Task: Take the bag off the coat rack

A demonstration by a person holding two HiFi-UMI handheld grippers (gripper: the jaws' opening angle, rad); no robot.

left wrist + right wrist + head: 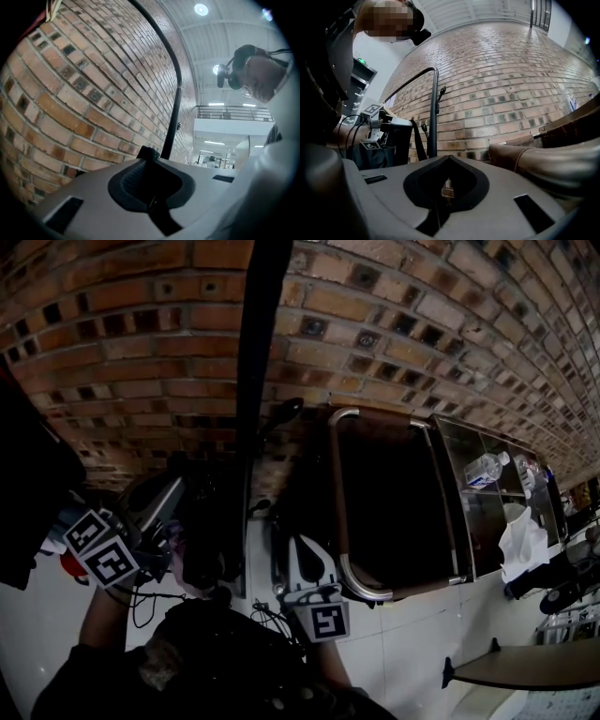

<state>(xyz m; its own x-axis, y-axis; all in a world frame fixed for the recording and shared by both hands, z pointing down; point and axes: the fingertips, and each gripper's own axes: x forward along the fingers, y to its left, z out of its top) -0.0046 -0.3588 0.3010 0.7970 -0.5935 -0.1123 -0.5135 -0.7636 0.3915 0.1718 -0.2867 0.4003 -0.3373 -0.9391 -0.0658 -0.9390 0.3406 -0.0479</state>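
Closed left gripper (pixel 174 495) by black bag (pixel 208 538)

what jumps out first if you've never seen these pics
The brick wall fills the background, and the black coat rack pole runs up its middle. Just left of the pole is a black bag, with the left gripper shut on what looks like a dark fold of it. A brown leather chair with a metal frame stands to the right.
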